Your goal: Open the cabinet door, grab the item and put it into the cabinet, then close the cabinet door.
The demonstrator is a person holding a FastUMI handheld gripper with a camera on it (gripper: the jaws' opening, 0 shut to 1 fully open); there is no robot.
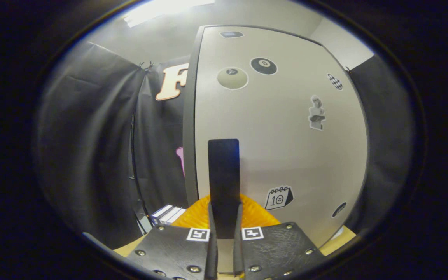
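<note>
The cabinet door (278, 128) bears an "8" ball sticker (263, 65) and a "10" calendar sticker (279, 197).

The gripper (224, 233) has two broad, flat finger plates with a pebbled, leather-like texture, each studded with round silver screws along its edges. A small square white tag with a black block pattern sits at each plate's inner front corner, beside thin upright pads (211, 249).

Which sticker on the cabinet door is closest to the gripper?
The calendar sticker, low on the door just right of the handle the gripper holds; the ball stickers sit far higher.
</note>
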